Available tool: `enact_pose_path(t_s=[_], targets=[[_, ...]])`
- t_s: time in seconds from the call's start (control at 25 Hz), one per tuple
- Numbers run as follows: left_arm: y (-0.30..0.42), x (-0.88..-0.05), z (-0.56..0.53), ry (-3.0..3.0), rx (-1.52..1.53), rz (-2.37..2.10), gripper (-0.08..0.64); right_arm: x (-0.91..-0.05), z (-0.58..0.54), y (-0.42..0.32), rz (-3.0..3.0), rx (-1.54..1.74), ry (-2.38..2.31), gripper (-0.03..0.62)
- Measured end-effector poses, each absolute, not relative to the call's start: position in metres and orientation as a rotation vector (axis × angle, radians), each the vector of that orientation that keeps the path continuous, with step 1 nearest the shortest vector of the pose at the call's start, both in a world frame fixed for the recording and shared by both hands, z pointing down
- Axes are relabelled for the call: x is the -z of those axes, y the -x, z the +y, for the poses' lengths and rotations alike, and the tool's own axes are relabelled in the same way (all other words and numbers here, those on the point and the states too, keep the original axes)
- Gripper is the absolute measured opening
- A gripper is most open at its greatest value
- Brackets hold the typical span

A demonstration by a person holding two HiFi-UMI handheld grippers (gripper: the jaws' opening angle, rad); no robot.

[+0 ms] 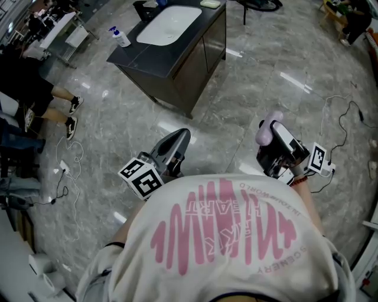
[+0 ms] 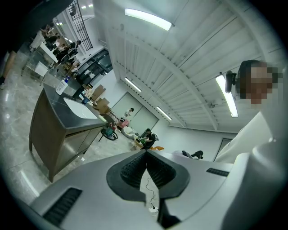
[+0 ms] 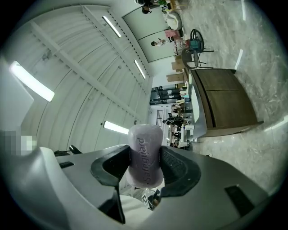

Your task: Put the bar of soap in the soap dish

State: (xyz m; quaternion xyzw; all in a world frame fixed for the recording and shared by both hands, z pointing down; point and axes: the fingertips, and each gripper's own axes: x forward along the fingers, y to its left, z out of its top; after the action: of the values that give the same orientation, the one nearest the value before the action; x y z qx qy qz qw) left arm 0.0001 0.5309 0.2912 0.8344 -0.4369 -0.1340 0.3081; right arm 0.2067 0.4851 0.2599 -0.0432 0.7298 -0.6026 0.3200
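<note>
Two grippers are in my hands. The left gripper [image 2: 146, 155] has its claw closed, ribbed pads meeting at the tips with nothing between them. The right gripper [image 3: 145, 156] has its claw spread wide and clamped on the one bar of soap [image 3: 145, 137], a pads-on grip at both flanks. The bar stands on end between the jaws, its upper half sticking out past the tips.

In the head view the soap sits at about 2 o'clock from the picture's middle, well apart from the one dark cabinet [image 1: 189, 65] at 12 o'clock. That cabinet carries one white basin [image 1: 171, 25] and one pump bottle [image 1: 120, 36] at the basin's 9 o'clock.

A pale green item [image 1: 209, 3] at the counter's far end is cut off by the top edge, so I cannot tell what it is. The bottle's label is too small to read.

"Safeguard" is pressed into the soap's face. My shirt [image 1: 224, 236] carries a pink print, upside down from here. I make out "HEART"; the rest is too warped.
</note>
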Motion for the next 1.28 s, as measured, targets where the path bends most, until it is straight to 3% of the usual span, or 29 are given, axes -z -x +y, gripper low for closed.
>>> enact_pose_path(t_s=[0.88,1.28], targets=[[0.092,-0.314,0.512,-2.145,0.303,-1.208,0.009,-0.272,0.458,-0.158,1.945,1.570,0.225,0.212],[0.099,-0.334,0.497,-2.086,0.301,-1.216,0.009,-0.287,0.432,-0.161,1.897,1.567,0.260,0.212]])
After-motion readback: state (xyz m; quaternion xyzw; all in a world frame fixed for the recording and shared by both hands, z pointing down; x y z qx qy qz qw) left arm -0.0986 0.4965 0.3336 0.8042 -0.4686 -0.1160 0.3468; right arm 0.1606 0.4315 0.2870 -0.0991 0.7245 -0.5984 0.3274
